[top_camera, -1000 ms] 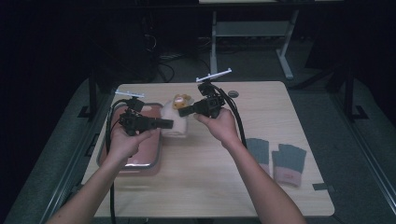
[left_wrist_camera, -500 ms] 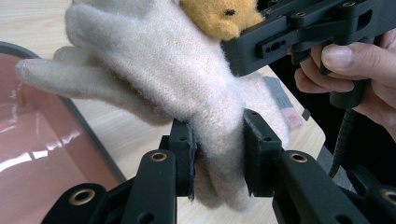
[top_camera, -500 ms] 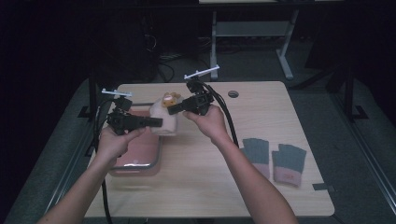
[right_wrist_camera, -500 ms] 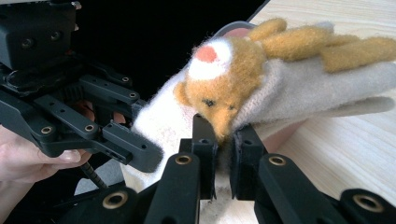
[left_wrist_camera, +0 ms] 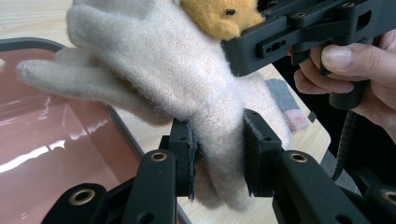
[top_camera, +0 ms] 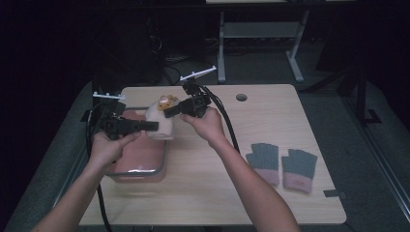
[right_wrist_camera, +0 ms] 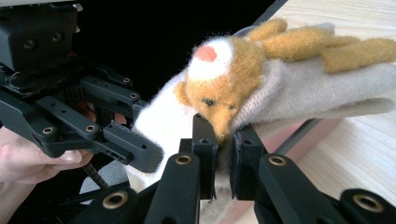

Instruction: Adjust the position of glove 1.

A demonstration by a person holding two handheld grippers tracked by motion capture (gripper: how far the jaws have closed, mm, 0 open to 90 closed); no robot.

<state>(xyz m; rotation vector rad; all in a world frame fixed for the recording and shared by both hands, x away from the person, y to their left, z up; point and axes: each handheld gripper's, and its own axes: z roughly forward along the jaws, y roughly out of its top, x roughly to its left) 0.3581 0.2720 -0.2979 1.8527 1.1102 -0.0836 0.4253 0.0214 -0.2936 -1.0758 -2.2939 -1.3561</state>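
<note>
Cream knit glove (top_camera: 162, 122) with an orange plush bear, held in the air above the pink tray (top_camera: 145, 159) at the bench's (top_camera: 270, 111) left. Left hand-held gripper (left_wrist_camera: 217, 154) pinches its cuff; right hand-held gripper (right_wrist_camera: 223, 154) pinches fabric below the bear. Probably light, floppy, non-slip: grip doubled knit edges, not the bear.

Fuzzy knitted wool glove (left_wrist_camera: 187, 79)

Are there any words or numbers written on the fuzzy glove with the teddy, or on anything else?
None can be read: no words or numbers show on the cream glove, its bear face, the grey gloves, the pink tray, or the table.
</note>
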